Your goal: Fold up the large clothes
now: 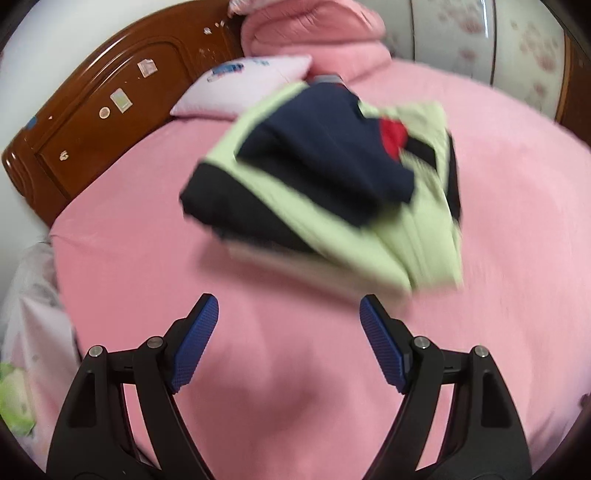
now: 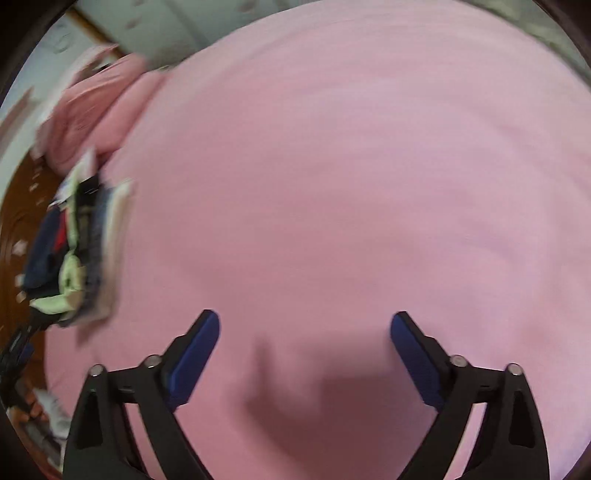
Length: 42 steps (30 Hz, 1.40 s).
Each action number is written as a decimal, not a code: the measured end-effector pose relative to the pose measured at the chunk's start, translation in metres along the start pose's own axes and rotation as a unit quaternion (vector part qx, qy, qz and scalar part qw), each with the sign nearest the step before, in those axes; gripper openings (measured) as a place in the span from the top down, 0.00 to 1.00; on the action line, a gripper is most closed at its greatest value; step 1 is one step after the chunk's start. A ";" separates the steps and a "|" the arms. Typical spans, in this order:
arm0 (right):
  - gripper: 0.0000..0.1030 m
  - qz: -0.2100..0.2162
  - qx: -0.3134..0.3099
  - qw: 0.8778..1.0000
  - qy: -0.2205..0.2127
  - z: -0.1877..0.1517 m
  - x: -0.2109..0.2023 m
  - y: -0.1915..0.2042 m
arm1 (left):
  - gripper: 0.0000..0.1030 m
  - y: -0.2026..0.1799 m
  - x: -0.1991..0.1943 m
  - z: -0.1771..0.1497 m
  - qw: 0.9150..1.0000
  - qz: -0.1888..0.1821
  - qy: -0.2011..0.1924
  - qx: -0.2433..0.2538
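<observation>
A folded garment (image 1: 325,184), light green with navy, black and a red patch, lies on the pink bed sheet (image 1: 147,229), blurred by motion. My left gripper (image 1: 288,310) is open and empty, just short of the garment's near edge. In the right wrist view the same folded garment (image 2: 74,251) shows at the far left, blurred. My right gripper (image 2: 304,325) is open and empty over bare pink sheet (image 2: 332,166), well to the right of the garment.
A brown wooden headboard (image 1: 92,110) with stickers stands at the back left. A white pillow (image 1: 243,85) and a heap of pink bedding (image 1: 314,33) lie behind the garment. The bed's left edge (image 1: 59,258) drops off to floral fabric.
</observation>
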State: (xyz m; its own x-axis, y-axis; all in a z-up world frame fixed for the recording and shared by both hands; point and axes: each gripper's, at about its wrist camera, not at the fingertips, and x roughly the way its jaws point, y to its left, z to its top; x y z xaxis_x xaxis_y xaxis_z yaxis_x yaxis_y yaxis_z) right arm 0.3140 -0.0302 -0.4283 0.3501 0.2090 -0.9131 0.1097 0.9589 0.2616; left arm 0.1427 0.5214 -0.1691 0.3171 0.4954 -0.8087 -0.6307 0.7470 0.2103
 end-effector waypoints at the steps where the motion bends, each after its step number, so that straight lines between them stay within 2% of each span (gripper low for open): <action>1: 0.03 -0.018 0.006 1.000 -0.002 -0.007 -0.012 -0.026 | 0.25 -0.008 -0.009 -0.010 1.000 0.017 0.014 0.011; 3: 0.02 -0.055 0.005 0.998 0.000 -0.021 -0.038 -0.063 | 0.25 -0.023 -0.031 -0.033 0.999 0.021 0.032 0.018; 5: 0.01 -0.085 -0.012 0.996 0.007 -0.038 -0.067 -0.097 | 0.25 -0.044 -0.065 -0.064 0.998 -0.003 0.054 0.011; 7: 0.01 -0.097 -0.027 0.995 0.010 -0.054 -0.095 -0.126 | 0.25 -0.062 -0.094 -0.089 0.997 -0.025 0.071 0.006; 10: 0.01 -0.140 -0.051 0.988 0.030 -0.082 -0.141 -0.172 | 0.25 -0.100 -0.154 -0.134 0.992 -0.078 0.095 0.030; 12: 0.01 -0.166 -0.055 0.984 0.037 -0.097 -0.168 -0.199 | 0.25 -0.119 -0.186 -0.157 0.990 -0.082 0.099 0.051; 13: 0.01 -0.177 -0.049 0.982 0.042 -0.105 -0.182 -0.214 | 0.25 -0.131 -0.205 -0.173 0.990 -0.066 0.110 0.067; 15: 0.01 -0.179 -0.042 0.981 0.057 -0.118 -0.204 -0.226 | 0.25 -0.152 -0.235 -0.201 0.985 -0.046 0.131 0.102; 19: 0.01 -0.143 -0.064 0.984 0.090 -0.145 -0.249 -0.240 | 0.25 -0.187 -0.290 -0.249 0.976 -0.057 0.127 0.170; 21: 0.01 -0.127 -0.083 0.983 0.103 -0.155 -0.275 -0.252 | 0.25 -0.200 -0.314 -0.269 0.969 -0.071 0.142 0.191; 24: 0.01 -0.105 -0.085 0.985 0.111 -0.166 -0.294 -0.248 | 0.25 -0.219 -0.349 -0.285 0.959 -0.113 0.156 0.210; 26: 0.01 -0.088 -0.077 0.988 0.104 -0.168 -0.307 -0.248 | 0.25 -0.230 -0.370 -0.288 0.956 -0.127 0.133 0.228; 29: 0.01 -0.094 -0.092 0.987 0.093 -0.164 -0.325 -0.217 | 0.25 -0.242 -0.394 -0.288 0.954 -0.138 0.102 0.247; 33: 0.01 -0.095 -0.118 0.984 0.088 -0.168 -0.332 -0.199 | 0.25 -0.239 -0.412 -0.280 0.955 -0.166 0.079 0.231; 37: 0.01 -0.120 -0.142 0.980 0.067 -0.182 -0.353 -0.172 | 0.25 -0.226 -0.415 -0.281 0.956 -0.188 0.083 0.212; 39: 0.01 -0.110 -0.163 0.979 0.061 -0.189 -0.365 -0.154 | 0.25 -0.217 -0.410 -0.278 0.955 -0.195 0.085 0.208; 42: 0.01 -0.117 -0.182 0.975 0.043 -0.196 -0.379 -0.135 | 0.25 -0.202 -0.406 -0.280 0.959 -0.194 0.085 0.190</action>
State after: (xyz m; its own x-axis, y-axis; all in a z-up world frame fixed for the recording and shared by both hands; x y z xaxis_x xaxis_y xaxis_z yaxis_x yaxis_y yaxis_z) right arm -0.0157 -0.2012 -0.1785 0.2740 -0.0231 -0.9615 -0.1667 0.9834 -0.0711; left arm -0.0572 0.0454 -0.0364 0.3351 0.0915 -0.9377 -0.1749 0.9840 0.0335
